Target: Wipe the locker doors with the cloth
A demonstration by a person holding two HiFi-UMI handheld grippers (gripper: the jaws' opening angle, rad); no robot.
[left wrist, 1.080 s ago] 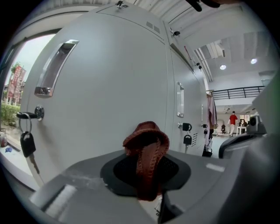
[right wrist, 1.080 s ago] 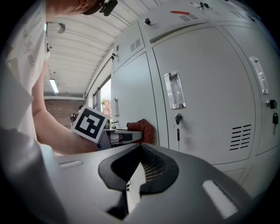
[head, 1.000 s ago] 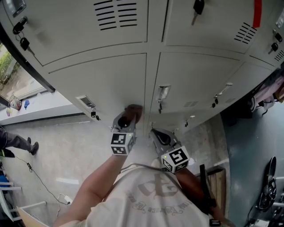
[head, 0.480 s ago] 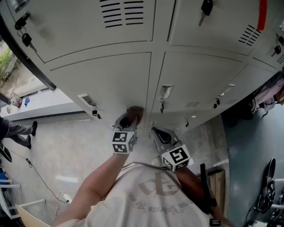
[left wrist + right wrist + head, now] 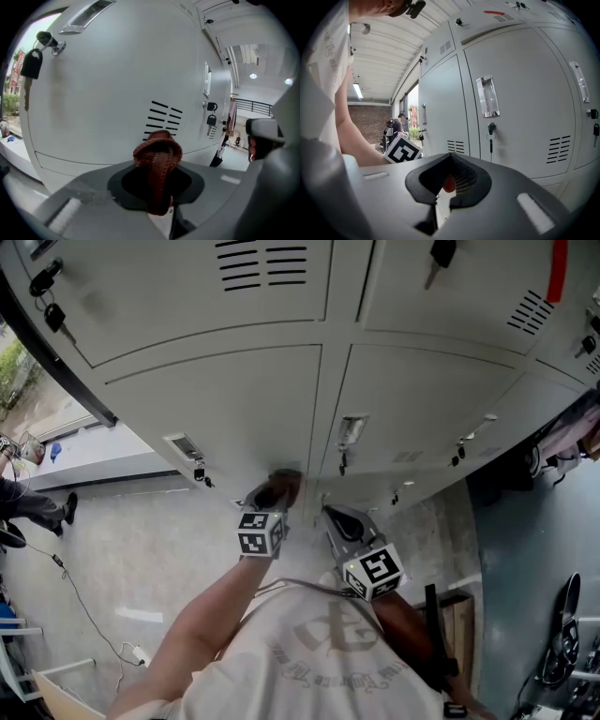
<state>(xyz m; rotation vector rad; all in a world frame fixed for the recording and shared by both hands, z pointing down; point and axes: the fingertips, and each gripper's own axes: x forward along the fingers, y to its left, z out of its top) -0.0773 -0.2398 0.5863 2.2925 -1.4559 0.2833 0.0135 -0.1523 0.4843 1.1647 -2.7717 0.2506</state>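
A brown-red cloth [image 5: 157, 149] is bunched between the jaws of my left gripper [image 5: 277, 487], which is shut on it. In the head view the cloth [image 5: 285, 481] lies against the bottom right corner of a grey locker door [image 5: 225, 399], beside the seam to the neighbouring door [image 5: 422, 409]. The left gripper view shows that door's vent slots [image 5: 165, 117] just beyond the cloth. My right gripper [image 5: 336, 517] hangs a little to the right and lower, off the lockers. Its jaws meet at the tip [image 5: 450, 160] and hold nothing.
Keys hang from the door locks [image 5: 199, 474] [image 5: 342, 463] [image 5: 30, 65]. A label holder [image 5: 488, 96] sits on the door facing the right gripper. A wooden pallet [image 5: 459, 615] and a bicycle wheel [image 5: 567, 634] stand at the right. A person [image 5: 28, 504] and a cable [image 5: 84, 615] are on the floor to the left.
The left gripper and cloth stay at almost the same spot on the door, shifting only slightly. The right gripper has hardly moved. The person at the far left has walked.
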